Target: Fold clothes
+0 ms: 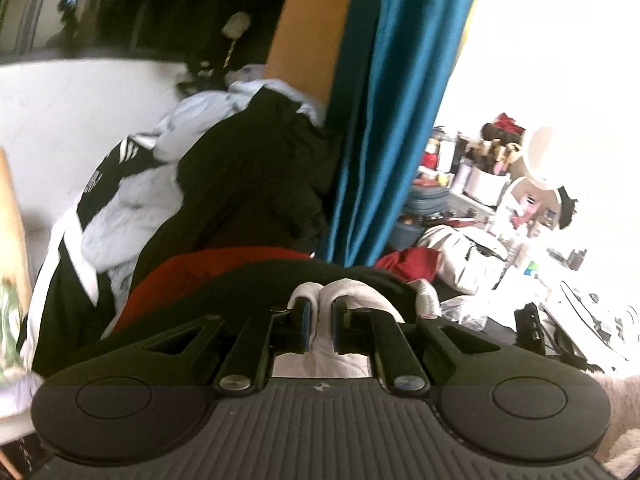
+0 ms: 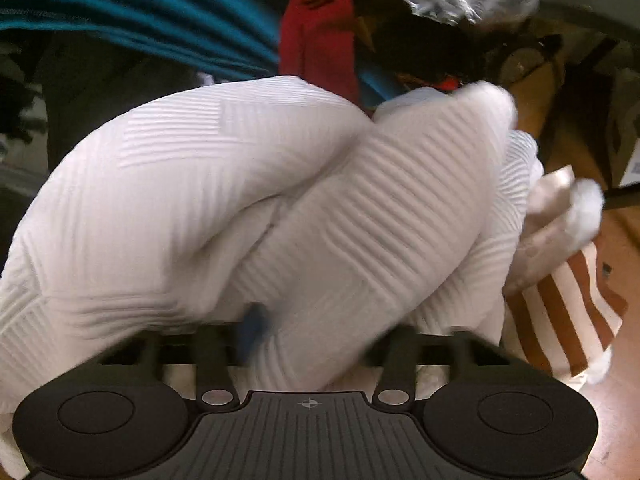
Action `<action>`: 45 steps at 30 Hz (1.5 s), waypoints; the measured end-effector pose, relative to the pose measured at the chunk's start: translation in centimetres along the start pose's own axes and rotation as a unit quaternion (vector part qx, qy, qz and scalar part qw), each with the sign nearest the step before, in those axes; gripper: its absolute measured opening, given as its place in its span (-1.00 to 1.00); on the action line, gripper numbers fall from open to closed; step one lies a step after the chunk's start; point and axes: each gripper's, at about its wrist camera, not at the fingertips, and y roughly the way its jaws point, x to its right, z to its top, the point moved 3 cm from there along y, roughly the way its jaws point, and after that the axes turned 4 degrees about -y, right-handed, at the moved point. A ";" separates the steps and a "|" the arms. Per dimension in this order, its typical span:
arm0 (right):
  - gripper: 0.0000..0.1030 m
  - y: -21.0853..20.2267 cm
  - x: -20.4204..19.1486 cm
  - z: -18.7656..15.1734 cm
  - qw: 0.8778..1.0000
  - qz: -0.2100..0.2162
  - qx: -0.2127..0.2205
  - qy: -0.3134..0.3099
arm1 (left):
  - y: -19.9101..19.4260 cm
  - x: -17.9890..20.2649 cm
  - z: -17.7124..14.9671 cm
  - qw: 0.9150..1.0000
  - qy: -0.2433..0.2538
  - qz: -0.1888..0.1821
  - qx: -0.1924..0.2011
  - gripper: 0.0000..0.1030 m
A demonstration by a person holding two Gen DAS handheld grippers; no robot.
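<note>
While the left hand-held gripper (image 1: 320,320) is clamped on a pinch of the white textured garment (image 2: 240,184), the right hand-held gripper (image 2: 312,320) is buried in its bunched folds, so can't tell its grip.

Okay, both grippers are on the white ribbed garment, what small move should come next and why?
Probably draw the two apart to stretch the white ribbed garment flat. The left hand-held gripper pinches a bunched fold, and cloth billows over the right hand-held gripper, so no clean fold edge shows yet.
</note>
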 end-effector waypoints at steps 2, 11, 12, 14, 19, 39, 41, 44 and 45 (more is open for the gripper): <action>-0.78 -1.1 -1.4 0.2 0.999 -0.007 0.020 -0.038 | -0.5 0.4 0.9 1.000 0.001 -0.004 0.016 -0.81; -0.84 -11.7 -11.0 3.7 0.969 0.099 0.139 -0.178 | -4.2 1.0 10.9 0.989 0.011 -0.012 0.150 -0.81; -0.84 -12.8 -12.4 4.5 0.964 0.119 0.156 -0.182 | -4.8 1.0 12.3 0.985 0.010 -0.013 0.169 -0.81; -0.84 -14.9 -15.4 6.2 0.950 0.153 0.188 -0.195 | -6.3 1.2 15.0 0.977 0.014 -0.016 0.211 -0.81; -0.85 -20.0 -25.1 10.9 0.899 0.224 0.264 -0.267 | -9.3 1.2 20.6 0.961 0.041 0.006 0.274 -0.81; -0.83 0.6 -21.7 8.0 0.941 0.056 0.064 -0.327 | 6.9 -6.2 5.2 0.994 -0.035 0.048 -0.089 -0.80; -0.83 0.5 -21.4 7.1 0.944 0.056 0.061 -0.320 | 7.7 -6.2 4.1 0.993 -0.022 0.048 -0.106 -0.79; -0.82 0.7 -21.1 6.1 0.944 0.055 0.056 -0.320 | 8.7 -6.7 3.0 0.991 -0.028 0.044 -0.125 -0.79; -0.81 0.7 -21.0 5.8 0.944 0.055 0.054 -0.320 | 9.1 -6.8 2.6 0.990 -0.031 0.045 -0.130 -0.79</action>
